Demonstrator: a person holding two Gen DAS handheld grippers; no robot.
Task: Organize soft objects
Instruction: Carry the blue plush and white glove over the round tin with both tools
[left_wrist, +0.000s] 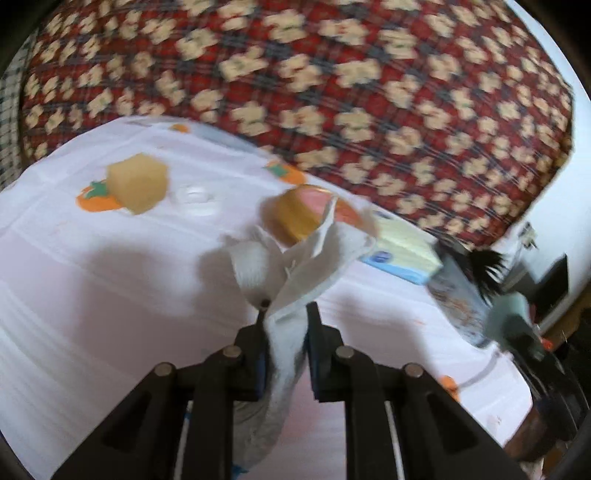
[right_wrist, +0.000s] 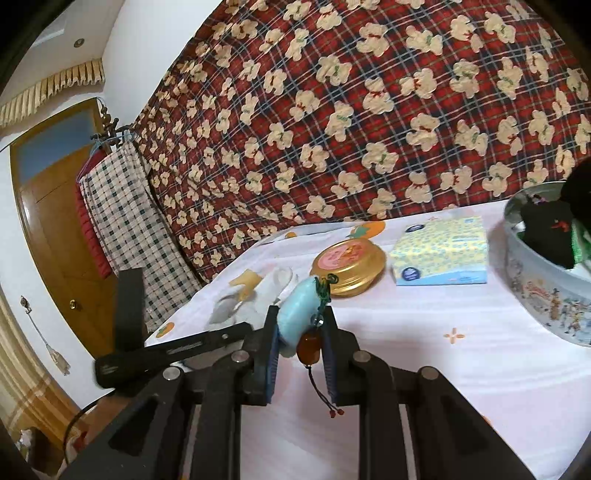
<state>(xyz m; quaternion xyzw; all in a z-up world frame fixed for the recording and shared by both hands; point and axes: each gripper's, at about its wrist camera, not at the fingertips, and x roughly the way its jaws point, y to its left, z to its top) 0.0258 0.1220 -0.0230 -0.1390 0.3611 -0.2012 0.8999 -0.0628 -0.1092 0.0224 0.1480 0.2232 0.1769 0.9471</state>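
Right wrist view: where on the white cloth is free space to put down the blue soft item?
The white cloth is bare in front of the tissue box and the gold tin, left of the round printed tin. It is crowded past the right gripper, around the crumpled tissue.

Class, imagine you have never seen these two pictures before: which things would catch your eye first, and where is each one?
First, the red plaid quilt printed with cream bears, filling the background behind the white tablecloth. Next, the two grippers low in front: the left gripper has its jaws shut on a white paper towel, and the right gripper on a light blue soft charm. A gold round tin sits mid-table beside a tissue pack.
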